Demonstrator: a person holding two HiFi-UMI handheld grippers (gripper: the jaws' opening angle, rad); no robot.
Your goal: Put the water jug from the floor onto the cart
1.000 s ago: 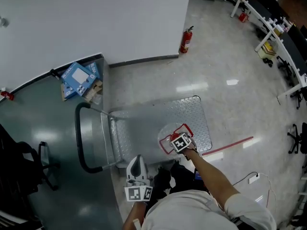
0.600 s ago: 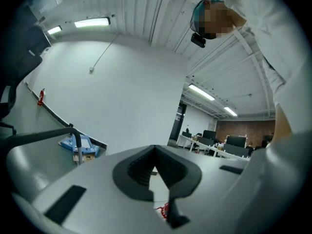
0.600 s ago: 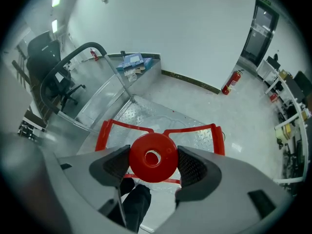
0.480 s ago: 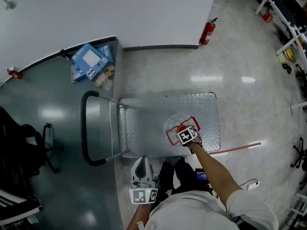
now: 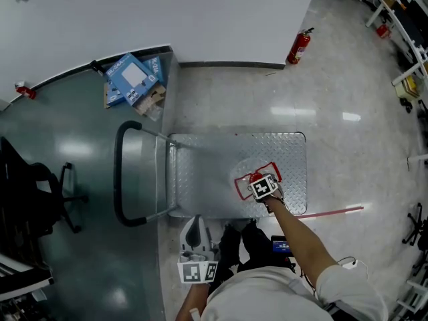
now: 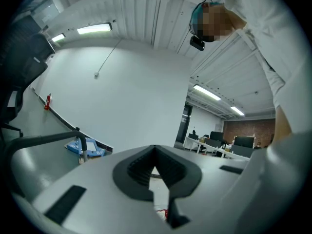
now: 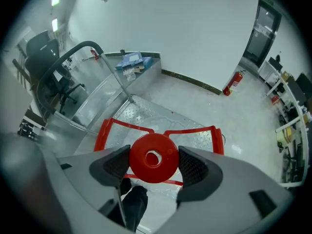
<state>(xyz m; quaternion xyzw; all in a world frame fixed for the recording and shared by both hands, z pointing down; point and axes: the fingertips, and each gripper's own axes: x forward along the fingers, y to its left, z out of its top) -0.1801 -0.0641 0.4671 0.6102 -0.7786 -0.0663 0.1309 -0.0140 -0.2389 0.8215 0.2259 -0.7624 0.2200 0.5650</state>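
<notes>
Right gripper view showed the right gripper [image 7: 154, 161] clamped on the round red cap [image 7: 165, 152] of the clear, red-framed water jug [image 7: 146, 129], which sat toward 4 o'clock on the diamond-plate metal cart [image 7: 141, 112]. The left gripper [image 6: 155, 152], at the jug's 7 o'clock, had its jaws together on nothing.

A white shirt [image 5: 281, 294], rolled sleeve [image 5: 340, 283] and dark trousers [image 5: 231, 246] were worn; the grey left gripper [image 5: 194, 221] and right gripper [image 5: 257, 178] were fitted with black pads [image 7: 116, 165] and marker cubes [image 5: 195, 271].
</notes>
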